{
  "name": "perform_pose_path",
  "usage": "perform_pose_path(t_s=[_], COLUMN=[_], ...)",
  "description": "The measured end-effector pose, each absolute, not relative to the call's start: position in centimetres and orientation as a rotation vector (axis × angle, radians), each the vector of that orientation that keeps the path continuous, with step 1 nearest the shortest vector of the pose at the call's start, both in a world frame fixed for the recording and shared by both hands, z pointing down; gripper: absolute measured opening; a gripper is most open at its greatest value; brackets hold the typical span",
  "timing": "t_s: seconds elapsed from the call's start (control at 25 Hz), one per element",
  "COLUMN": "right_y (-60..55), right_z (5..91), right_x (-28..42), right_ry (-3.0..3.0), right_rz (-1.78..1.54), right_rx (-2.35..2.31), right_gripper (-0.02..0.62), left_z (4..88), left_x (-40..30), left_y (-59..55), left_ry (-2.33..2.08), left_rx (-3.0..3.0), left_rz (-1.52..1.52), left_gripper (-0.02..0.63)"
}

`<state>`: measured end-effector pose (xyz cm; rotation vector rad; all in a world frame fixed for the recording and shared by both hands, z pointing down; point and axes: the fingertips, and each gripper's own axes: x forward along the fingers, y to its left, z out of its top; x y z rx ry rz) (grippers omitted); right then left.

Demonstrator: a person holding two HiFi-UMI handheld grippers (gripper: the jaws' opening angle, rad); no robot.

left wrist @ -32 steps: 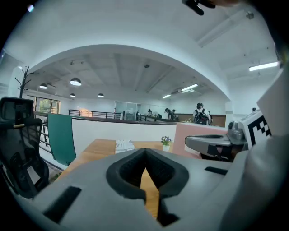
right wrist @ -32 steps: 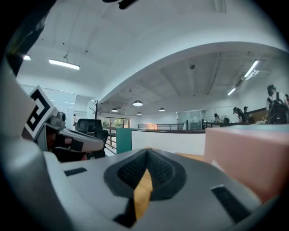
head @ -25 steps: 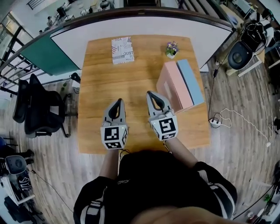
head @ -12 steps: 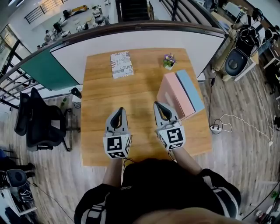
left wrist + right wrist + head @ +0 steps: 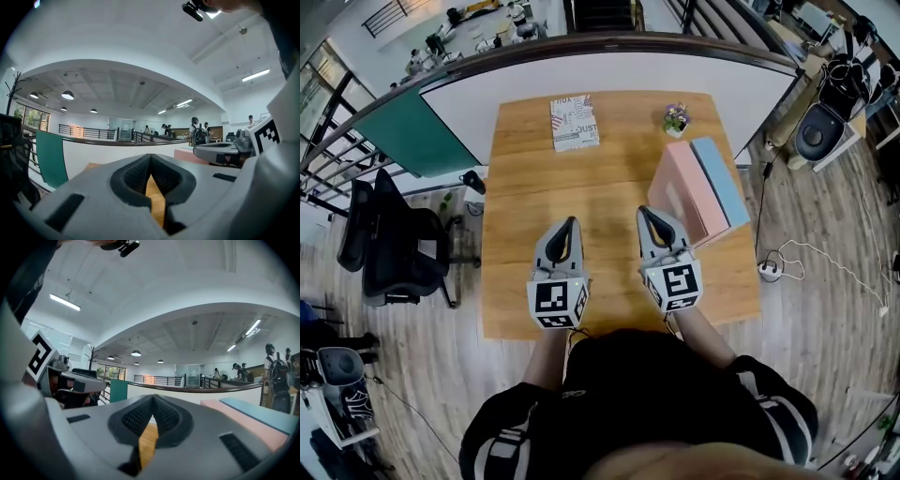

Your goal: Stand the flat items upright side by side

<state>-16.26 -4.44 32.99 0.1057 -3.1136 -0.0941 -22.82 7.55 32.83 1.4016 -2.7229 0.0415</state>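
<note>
A pink book [image 5: 680,192] and a blue book [image 5: 719,180] stand upright side by side at the right of the wooden table [image 5: 600,178]. They show again in the right gripper view, the pink one [image 5: 243,420] in front of the blue one [image 5: 262,411]. A patterned book [image 5: 575,122] lies flat near the far edge. My left gripper [image 5: 570,225] is shut and empty over the near middle of the table. My right gripper [image 5: 645,213] is shut and empty too, just left of the pink book. Both point level toward the far side.
A small potted plant [image 5: 676,119] stands at the far right of the table. A white and teal partition [image 5: 478,89] runs behind the table. A black office chair [image 5: 389,248] stands to the left on the wooden floor. People move about in the background.
Both grippers stay shut and side by side. The head view has shifted a little, so the table sits slightly further right and lower in the picture.
</note>
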Motion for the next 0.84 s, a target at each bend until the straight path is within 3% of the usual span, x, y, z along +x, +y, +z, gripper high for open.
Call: perform_pose_path(t_s=[0.84], right_y=[-4.1], right_z=[32.3], right_x=[-14.4], right_ry=[-3.132], right_rz=[-0.110], right_rx=[0.116], right_gripper=[0.005], left_z=[33.0], left_x=[-20.5], left_y=[6.6], left_ry=[-2.681], left_rx=[1.473], left_rz=[0.055], left_gripper=[0.002])
